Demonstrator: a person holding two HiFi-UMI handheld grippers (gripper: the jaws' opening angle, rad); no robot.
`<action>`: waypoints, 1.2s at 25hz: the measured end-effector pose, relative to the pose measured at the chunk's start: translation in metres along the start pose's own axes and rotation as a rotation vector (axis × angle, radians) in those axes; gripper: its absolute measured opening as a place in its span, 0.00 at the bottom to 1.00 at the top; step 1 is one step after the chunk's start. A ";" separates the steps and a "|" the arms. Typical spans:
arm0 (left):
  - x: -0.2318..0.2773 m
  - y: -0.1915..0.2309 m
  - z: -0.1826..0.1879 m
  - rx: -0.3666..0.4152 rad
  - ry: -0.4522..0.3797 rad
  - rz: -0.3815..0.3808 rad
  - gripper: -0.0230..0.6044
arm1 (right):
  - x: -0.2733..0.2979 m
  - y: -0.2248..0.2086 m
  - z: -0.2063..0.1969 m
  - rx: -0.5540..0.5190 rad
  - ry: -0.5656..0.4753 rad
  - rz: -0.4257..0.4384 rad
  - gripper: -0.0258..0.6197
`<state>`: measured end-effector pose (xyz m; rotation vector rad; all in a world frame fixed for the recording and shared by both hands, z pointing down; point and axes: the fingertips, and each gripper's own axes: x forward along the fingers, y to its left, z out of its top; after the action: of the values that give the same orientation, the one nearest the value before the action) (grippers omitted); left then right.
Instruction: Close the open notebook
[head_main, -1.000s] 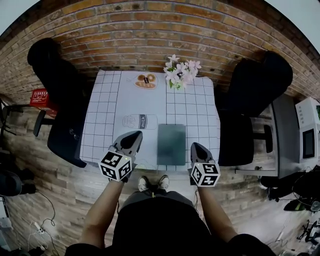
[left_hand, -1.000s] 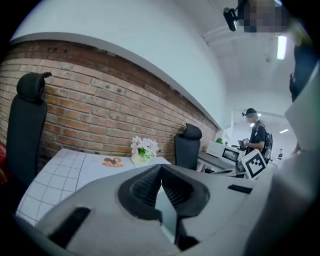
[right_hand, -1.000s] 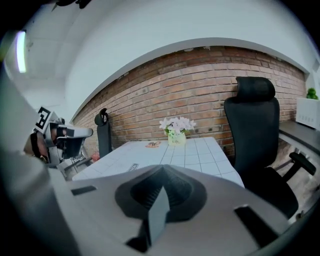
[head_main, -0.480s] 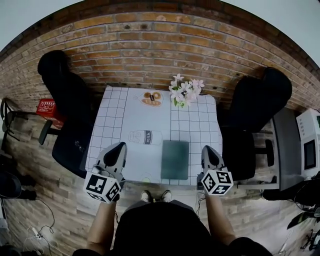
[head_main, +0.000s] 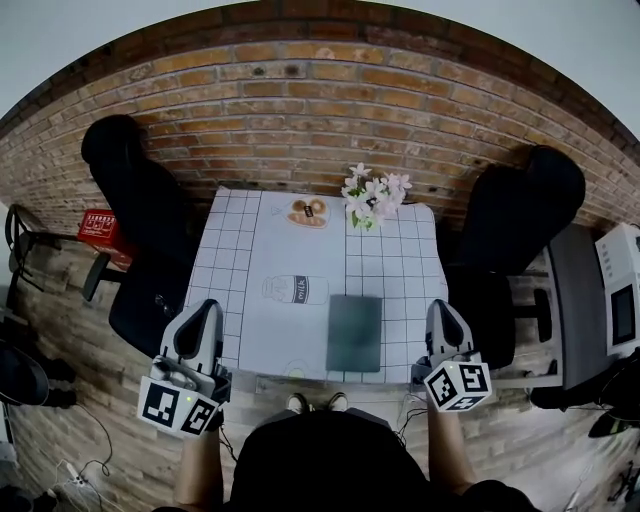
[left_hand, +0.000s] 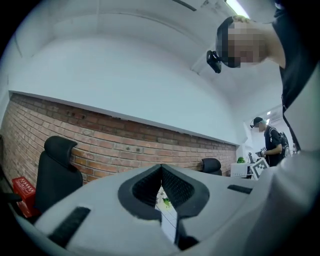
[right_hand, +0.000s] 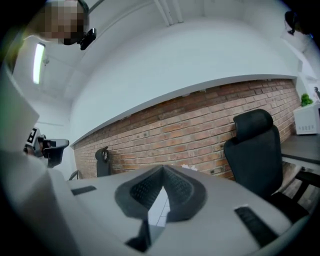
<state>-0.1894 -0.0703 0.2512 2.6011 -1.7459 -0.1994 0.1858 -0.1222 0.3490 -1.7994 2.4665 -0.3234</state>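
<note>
Only the head view shows the notebook (head_main: 354, 333). It lies closed and flat at the near edge of the table (head_main: 235, 260), right of centre, nearer the right gripper (head_main: 441, 309) than the left gripper (head_main: 204, 308). Each gripper view shows that gripper's jaws pressed together with nothing held, and the jaws hide most of the table.

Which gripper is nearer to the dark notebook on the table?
Right. The right gripper sits just to the right of the notebook; the left gripper is well to its left, with a wide strip of tablecloth between. Neither touches it.
</note>
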 end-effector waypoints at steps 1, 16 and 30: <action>-0.002 0.001 0.004 0.007 -0.009 0.005 0.08 | -0.004 0.000 0.005 -0.007 -0.008 -0.004 0.06; -0.027 -0.004 0.001 0.090 -0.023 0.039 0.08 | -0.025 0.020 0.045 -0.106 -0.055 -0.015 0.06; -0.010 -0.024 0.026 0.116 -0.088 -0.047 0.08 | -0.021 0.050 0.062 -0.204 -0.065 0.051 0.06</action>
<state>-0.1743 -0.0499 0.2247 2.7573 -1.7754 -0.2223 0.1571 -0.0961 0.2770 -1.7811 2.5770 -0.0093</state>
